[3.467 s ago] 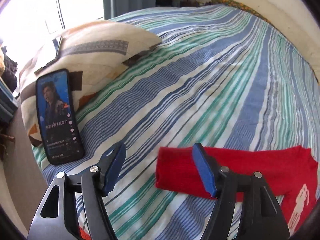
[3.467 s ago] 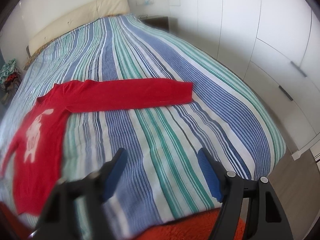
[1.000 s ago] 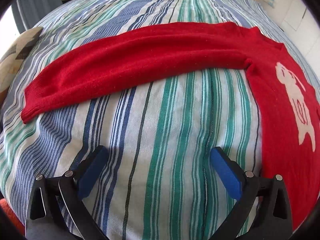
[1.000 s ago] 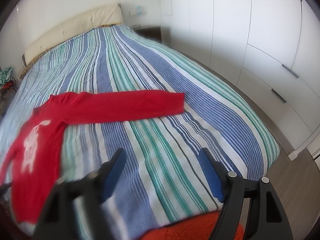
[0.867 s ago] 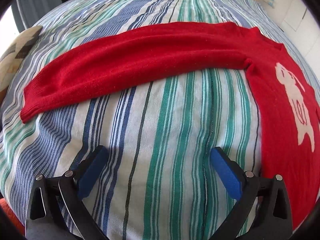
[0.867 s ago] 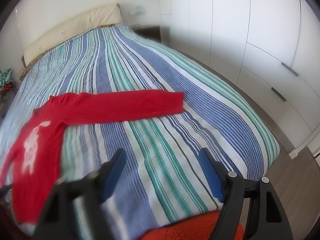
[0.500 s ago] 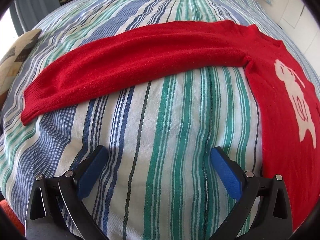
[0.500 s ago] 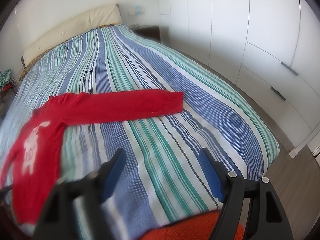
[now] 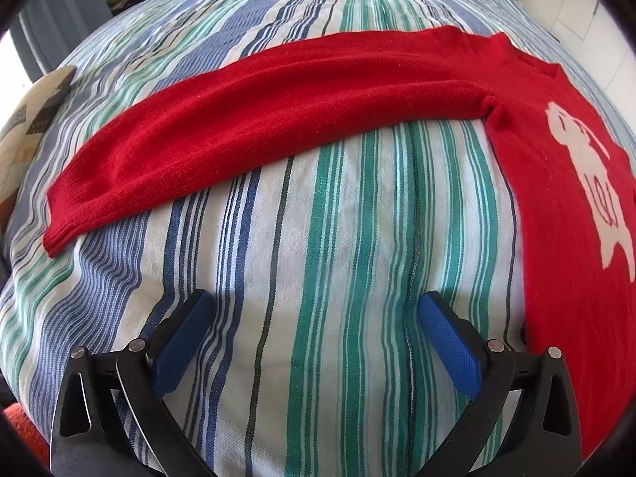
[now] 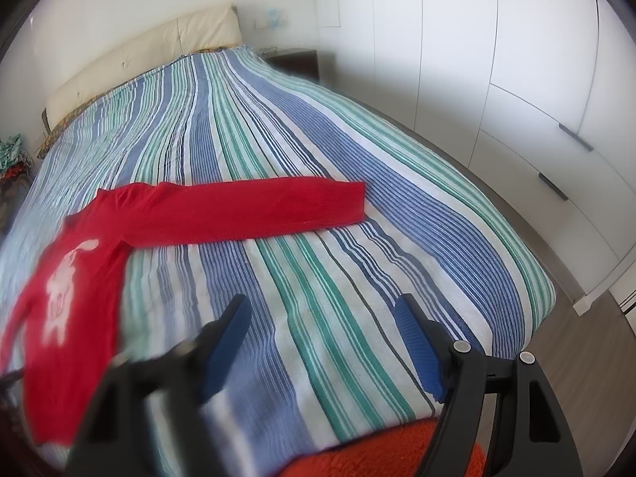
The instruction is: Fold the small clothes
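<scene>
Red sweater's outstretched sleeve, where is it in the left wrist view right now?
The sleeve lies flat across the striped bedspread, upper half of frame, cuff at left, beyond the open left gripper.

Black tongs (image 9: 312, 338); blue pads (image 9: 449, 342)

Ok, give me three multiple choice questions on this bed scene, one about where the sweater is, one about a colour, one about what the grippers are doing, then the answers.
1. Where does the sweater lie?
A. flat on the bed
B. on the floor
C. on a hanger

2. What colour is the figure on the sweater?
A. black
B. white
C. yellow

3. What do the left gripper and the right gripper hold?
A. a sleeve each
B. one holds the hem
C. nothing, both open

Answers:
1. A, it is spread on the striped cover with both sleeves out.
2. B, a pale shape on red.
3. C, only cover shows between the pads.
</scene>
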